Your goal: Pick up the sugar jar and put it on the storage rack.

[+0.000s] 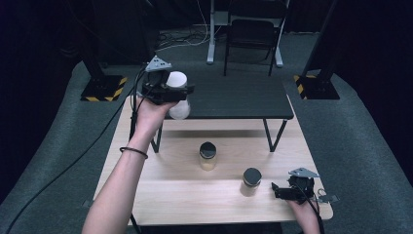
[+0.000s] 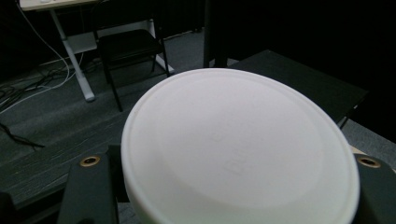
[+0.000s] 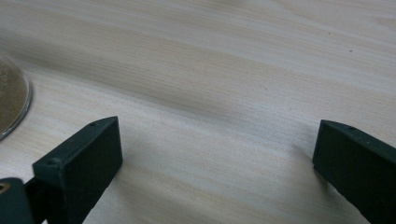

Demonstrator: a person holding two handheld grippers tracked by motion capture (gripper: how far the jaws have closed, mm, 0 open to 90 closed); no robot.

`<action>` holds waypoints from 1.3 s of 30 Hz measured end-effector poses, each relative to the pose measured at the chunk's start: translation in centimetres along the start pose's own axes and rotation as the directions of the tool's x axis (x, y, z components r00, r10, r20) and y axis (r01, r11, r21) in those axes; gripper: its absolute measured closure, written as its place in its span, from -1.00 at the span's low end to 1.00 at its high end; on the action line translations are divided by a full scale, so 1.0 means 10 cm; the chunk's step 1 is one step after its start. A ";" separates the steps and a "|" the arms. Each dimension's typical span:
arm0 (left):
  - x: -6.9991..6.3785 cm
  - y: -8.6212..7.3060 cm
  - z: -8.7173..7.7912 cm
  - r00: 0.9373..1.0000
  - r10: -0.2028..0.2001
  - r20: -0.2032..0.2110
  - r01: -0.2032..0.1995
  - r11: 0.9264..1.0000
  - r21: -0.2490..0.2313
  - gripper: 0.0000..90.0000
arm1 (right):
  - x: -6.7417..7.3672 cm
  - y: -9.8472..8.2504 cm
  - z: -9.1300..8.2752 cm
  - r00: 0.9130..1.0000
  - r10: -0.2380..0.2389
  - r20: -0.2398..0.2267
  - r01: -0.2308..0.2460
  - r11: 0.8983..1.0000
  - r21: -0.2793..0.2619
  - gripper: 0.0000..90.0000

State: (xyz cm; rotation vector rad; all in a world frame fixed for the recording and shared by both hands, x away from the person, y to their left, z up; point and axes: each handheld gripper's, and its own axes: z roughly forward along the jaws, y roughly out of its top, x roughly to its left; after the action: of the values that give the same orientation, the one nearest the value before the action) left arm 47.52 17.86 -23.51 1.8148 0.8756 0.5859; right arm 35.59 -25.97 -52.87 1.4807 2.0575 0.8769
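Observation:
My left gripper is raised over the near left corner of the dark raised shelf, shut on a white-lidded jar that hangs tilted between its jaws. In the left gripper view the jar's white lid sits close up between the two black jaws. Two black-lidded jars of tan contents stand on the wooden table: one at the middle, one to its right. My right gripper rests low on the table just right of that second jar, jaws wide apart over bare wood.
The dark shelf stands on thin legs across the table's far half. A glass jar's edge shows at the left of the right gripper view. Beyond the table are a black chair, a white desk leg and cables on the grey carpet.

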 end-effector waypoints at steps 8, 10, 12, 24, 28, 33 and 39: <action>0.03 0.03 0.15 1.000 0.000 -0.025 0.000 1.000 0.012 -0.26 | 0.00 0.00 0.00 1.000 -0.001 0.000 0.001 1.000 -0.001 -0.99; 0.03 0.03 0.17 1.000 -0.006 -0.030 0.007 1.000 0.015 -0.26 | 0.00 0.00 0.00 1.000 -0.001 0.000 0.001 1.000 -0.001 -0.99; 0.04 0.02 0.19 1.000 -0.003 -0.031 0.004 1.000 0.022 -0.26 | 0.00 0.00 0.00 1.000 -0.001 0.000 0.001 1.000 -0.001 -0.99; 0.04 0.00 0.27 1.000 -0.003 -0.021 0.004 0.999 0.035 -0.26 | 0.00 0.00 0.00 1.000 0.001 0.001 -0.001 1.000 -0.001 -0.98; 0.03 -0.01 0.30 1.000 0.003 -0.029 -0.002 0.999 0.047 -0.26 | 0.00 0.00 0.00 1.000 0.000 0.001 0.000 1.000 -0.001 -0.98; 0.05 -0.01 0.32 1.000 -0.010 -0.029 0.011 0.999 0.044 -0.26 | 0.00 0.00 0.00 1.000 0.000 0.001 0.000 1.000 -0.001 -0.98; 0.10 -0.03 0.28 0.999 -0.032 -0.037 0.034 0.998 0.046 -0.37 | 0.00 0.00 0.00 1.000 -0.001 0.001 0.001 1.000 -0.001 -0.99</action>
State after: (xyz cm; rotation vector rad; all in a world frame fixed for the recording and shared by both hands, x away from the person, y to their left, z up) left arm 50.11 17.08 -24.85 1.8330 0.9486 0.5831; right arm 35.63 -25.97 -52.88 1.4787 2.0564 0.8766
